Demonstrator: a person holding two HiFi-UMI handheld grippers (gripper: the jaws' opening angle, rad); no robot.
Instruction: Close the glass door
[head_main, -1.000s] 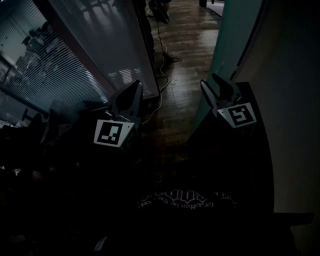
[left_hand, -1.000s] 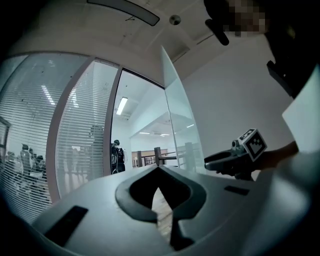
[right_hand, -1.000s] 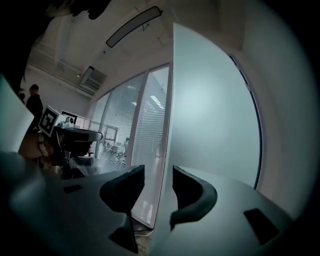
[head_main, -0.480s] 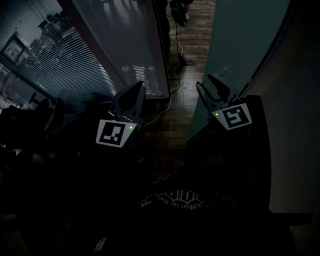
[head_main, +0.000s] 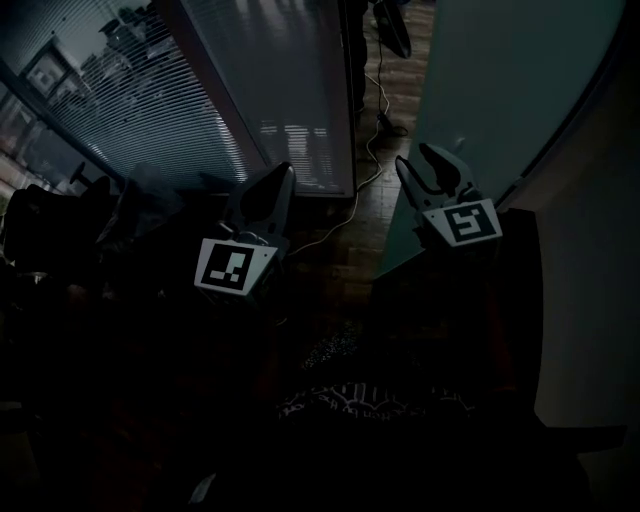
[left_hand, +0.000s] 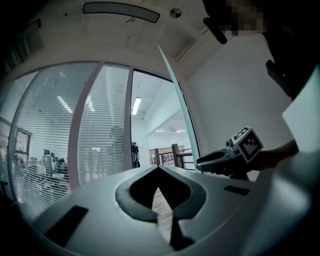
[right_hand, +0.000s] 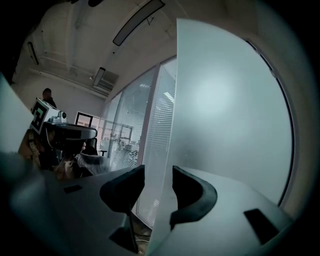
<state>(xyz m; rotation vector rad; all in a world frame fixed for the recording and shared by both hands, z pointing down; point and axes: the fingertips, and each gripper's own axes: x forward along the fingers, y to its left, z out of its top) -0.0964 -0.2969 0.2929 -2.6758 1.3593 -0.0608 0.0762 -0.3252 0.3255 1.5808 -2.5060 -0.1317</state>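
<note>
The right gripper (right_hand: 158, 175) has its two dark, curved, matte pads apart, with the thin edge of the glass door (right_hand: 225, 100) standing in the gap; a strip of background shows between the left-hand pad and that edge, so the pad is clear of it; whether the other pad touches the pane cannot be told. The shell behind the pads is smooth pale grey plastic. The left gripper (left_hand: 159, 170) has its two pads pressed together at the tips, leaving a diamond-shaped hollow behind them with nothing in it; it hangs in the open doorway. In the head view both grippers are held side by side, and each carries one white cube with a black square marker, two cubes in all: the left cube (head_main: 232, 268) and the right cube (head_main: 462, 222).

The door is one flat frosted pane, pale blue-green and smooth, swung open at the person's right. Opposite it, on the left, stands a glass partition (head_main: 130, 110) lined with fine horizontal slats. Between them lies a dark plank floor (head_main: 395, 95) with a faint sheen; one pale thin cable (head_main: 365, 170) curls across it.
</note>
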